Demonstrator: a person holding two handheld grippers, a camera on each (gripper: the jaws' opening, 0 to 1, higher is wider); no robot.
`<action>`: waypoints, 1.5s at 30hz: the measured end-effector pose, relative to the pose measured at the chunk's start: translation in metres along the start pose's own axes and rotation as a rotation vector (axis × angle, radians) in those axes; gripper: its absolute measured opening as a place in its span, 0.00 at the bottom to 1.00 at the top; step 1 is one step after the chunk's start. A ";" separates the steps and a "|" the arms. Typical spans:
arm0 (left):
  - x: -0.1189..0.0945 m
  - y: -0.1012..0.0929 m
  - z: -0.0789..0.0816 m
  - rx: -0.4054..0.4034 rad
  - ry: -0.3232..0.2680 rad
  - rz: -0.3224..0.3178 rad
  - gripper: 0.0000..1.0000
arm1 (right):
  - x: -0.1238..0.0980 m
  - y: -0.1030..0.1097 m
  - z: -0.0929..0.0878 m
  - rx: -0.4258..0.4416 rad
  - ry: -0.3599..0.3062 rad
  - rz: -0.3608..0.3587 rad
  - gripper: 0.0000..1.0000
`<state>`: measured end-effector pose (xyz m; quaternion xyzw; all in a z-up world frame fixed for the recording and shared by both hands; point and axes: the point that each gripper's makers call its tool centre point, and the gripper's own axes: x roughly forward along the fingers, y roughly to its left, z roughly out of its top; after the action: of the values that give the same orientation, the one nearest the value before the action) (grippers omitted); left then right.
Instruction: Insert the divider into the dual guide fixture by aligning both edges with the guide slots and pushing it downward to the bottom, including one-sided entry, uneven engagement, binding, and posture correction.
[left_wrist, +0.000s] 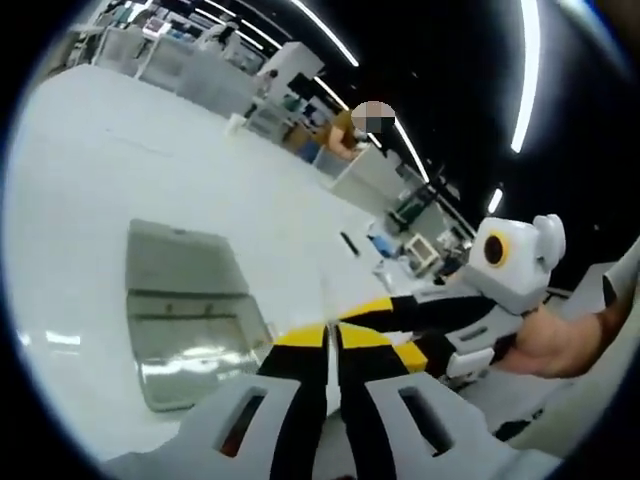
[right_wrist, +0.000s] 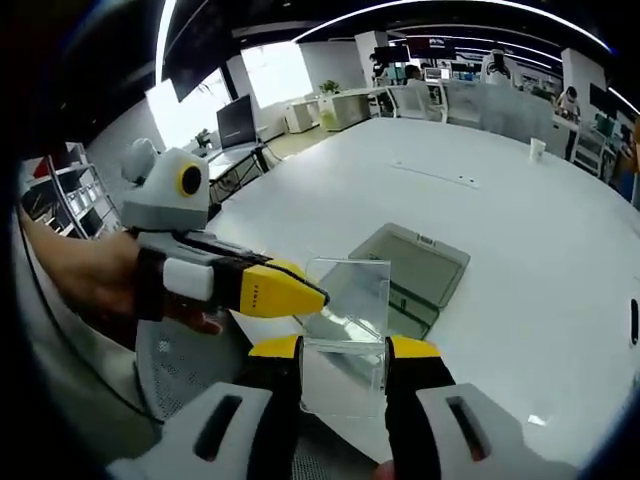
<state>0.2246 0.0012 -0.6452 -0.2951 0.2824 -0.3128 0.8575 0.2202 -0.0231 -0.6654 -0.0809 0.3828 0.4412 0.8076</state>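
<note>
Above the fixture (right_wrist: 415, 270), both grippers apparently pinch the divider (right_wrist: 345, 335).

I'm seeing the clear divider (right_wrist: 345, 345) dropping behind my right gripper (right_wrist: 345, 348), its lower edge hidden. My left gripper (left_wrist: 333, 338) is covering the fixture's (left_wrist: 185, 310) near corner.

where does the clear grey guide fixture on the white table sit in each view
Left gripper view: the clear grey guide fixture lies lower left on the white table, left of the shut jaws.
Right gripper view: it lies at centre, beyond the clear plastic divider held in the jaws.
Shared landmark: the white table.
</note>
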 end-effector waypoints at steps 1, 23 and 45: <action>0.000 0.000 0.000 0.001 -0.002 -0.003 0.00 | 0.000 0.000 0.000 -0.001 -0.001 0.000 0.28; -0.002 -0.009 0.002 0.055 0.005 -0.036 0.00 | 0.000 0.001 0.002 0.030 -0.017 0.010 0.29; -0.010 -0.002 -0.001 0.108 0.042 -0.074 0.00 | -0.003 0.003 -0.004 -0.012 0.008 0.180 0.28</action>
<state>0.2166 0.0068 -0.6409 -0.2519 0.2720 -0.3653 0.8539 0.2146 -0.0254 -0.6654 -0.0528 0.3891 0.5139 0.7627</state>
